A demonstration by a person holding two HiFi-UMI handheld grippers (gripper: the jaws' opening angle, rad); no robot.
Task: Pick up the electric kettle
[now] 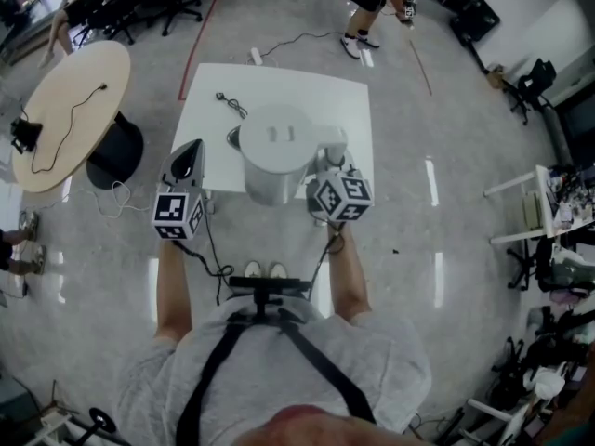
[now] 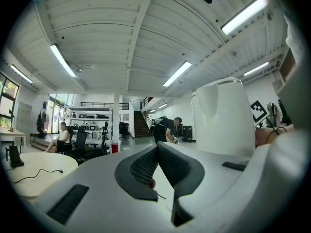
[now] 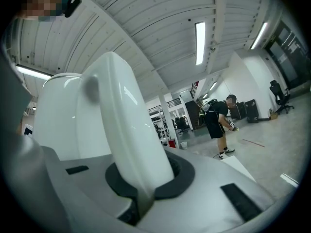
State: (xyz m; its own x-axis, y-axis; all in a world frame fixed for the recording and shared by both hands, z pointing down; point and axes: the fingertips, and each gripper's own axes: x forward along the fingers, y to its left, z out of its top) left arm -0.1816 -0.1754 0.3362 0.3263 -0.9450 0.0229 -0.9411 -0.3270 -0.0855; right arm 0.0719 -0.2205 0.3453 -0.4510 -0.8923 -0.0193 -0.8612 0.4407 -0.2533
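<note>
Our right gripper (image 3: 146,191) is clamped on the white handle (image 3: 124,130) of the electric kettle (image 1: 274,151) — jaws pinching it from both sides — while our left gripper (image 2: 156,149), its jaws together on nothing, hangs just beside the kettle's body. The kettle is over the near part of the white table (image 1: 349,110), where a black cable (image 1: 231,103) lies further back.
</note>
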